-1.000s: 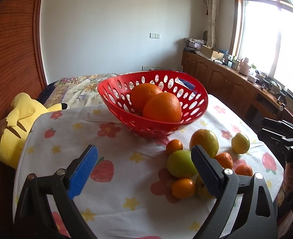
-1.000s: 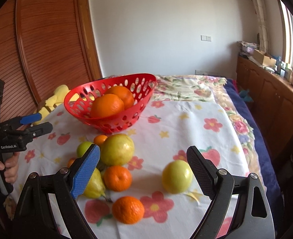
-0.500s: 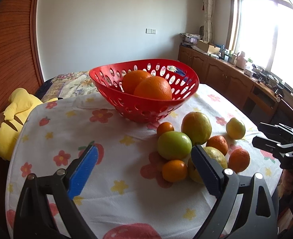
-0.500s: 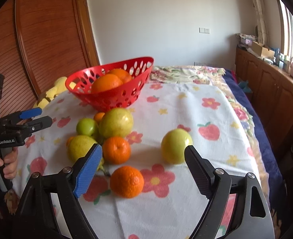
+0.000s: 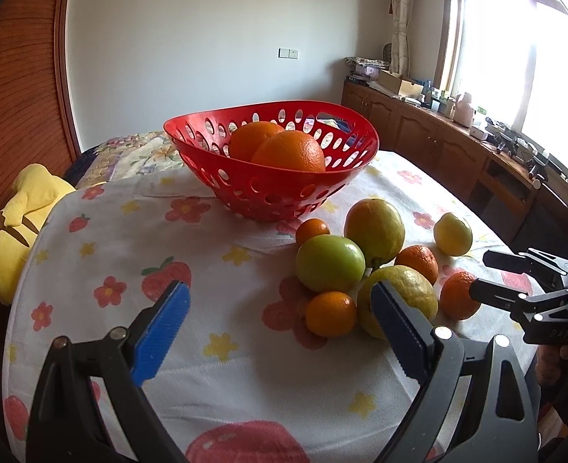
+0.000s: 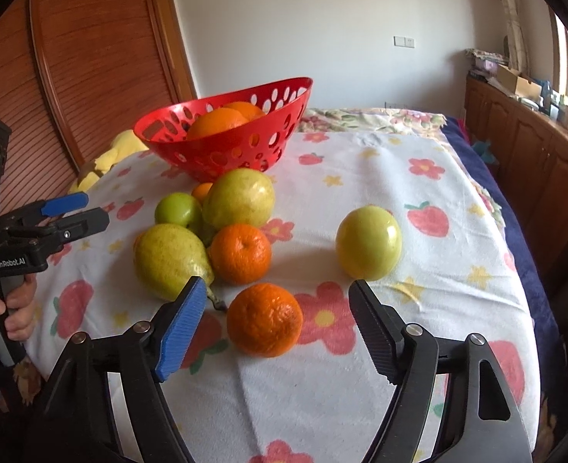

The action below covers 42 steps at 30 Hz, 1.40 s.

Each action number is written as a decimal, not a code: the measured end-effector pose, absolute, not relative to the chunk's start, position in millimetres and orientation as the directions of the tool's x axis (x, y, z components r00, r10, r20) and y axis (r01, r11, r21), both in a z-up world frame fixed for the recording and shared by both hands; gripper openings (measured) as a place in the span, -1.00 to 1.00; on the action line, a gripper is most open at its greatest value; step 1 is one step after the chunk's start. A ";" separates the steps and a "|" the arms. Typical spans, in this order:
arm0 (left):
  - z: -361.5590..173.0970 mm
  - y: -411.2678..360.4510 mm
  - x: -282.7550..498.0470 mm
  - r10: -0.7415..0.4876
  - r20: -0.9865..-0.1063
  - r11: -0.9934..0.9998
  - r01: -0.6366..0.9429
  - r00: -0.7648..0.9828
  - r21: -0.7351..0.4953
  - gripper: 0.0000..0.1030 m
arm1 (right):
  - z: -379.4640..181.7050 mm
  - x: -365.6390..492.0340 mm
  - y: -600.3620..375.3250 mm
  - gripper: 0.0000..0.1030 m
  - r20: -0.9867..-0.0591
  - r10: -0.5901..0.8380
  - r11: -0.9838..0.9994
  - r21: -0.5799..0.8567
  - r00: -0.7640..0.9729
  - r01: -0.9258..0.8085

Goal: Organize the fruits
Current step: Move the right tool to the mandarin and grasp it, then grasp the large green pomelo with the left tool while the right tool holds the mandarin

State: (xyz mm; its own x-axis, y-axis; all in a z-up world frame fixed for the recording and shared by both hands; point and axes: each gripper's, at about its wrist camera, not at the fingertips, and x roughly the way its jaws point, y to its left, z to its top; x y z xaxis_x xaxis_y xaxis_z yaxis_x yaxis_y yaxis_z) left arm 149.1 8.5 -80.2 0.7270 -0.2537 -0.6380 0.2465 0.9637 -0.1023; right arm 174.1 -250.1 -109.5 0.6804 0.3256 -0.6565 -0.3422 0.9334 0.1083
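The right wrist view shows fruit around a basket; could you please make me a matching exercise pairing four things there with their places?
Things:
1. large oranges
2. pear
3. nearest tangerine
4. yellow-green apple

Places:
A. alone, right of the fruit cluster
B. between the open jaws of the right hand-held gripper
C. inside the red basket
D. left of the cluster, stem toward the camera

Pairs: 1-C, 2-D, 3-B, 4-A

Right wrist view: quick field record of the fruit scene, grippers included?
basket: red perforated plastic basket, two large oranges inside
nearest fruit: small orange mandarin on the floral tablecloth, between the right gripper fingers, not touched
right gripper: open, jaws have just been closing
left gripper: open, nothing between its fingers
loose fruit: yellow-green pear, yellow-green apple apart to the right
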 end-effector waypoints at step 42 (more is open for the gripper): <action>-90.3 -84.8 156.0 -0.289 -0.731 0.918 0.397 0.618 -0.027 0.59 | -136.7 180.5 -270.7 -0.13 -0.688 0.327 0.932 0.122 0.648 -0.341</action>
State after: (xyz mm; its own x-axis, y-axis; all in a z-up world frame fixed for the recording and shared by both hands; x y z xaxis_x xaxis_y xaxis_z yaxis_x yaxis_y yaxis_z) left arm 156.0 -84.8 -90.3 0.6180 -0.2885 -0.7313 0.3968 0.9175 -0.0267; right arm 180.5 -270.7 -136.7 0.6477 0.3266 -0.6884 -0.3405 0.9323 0.1219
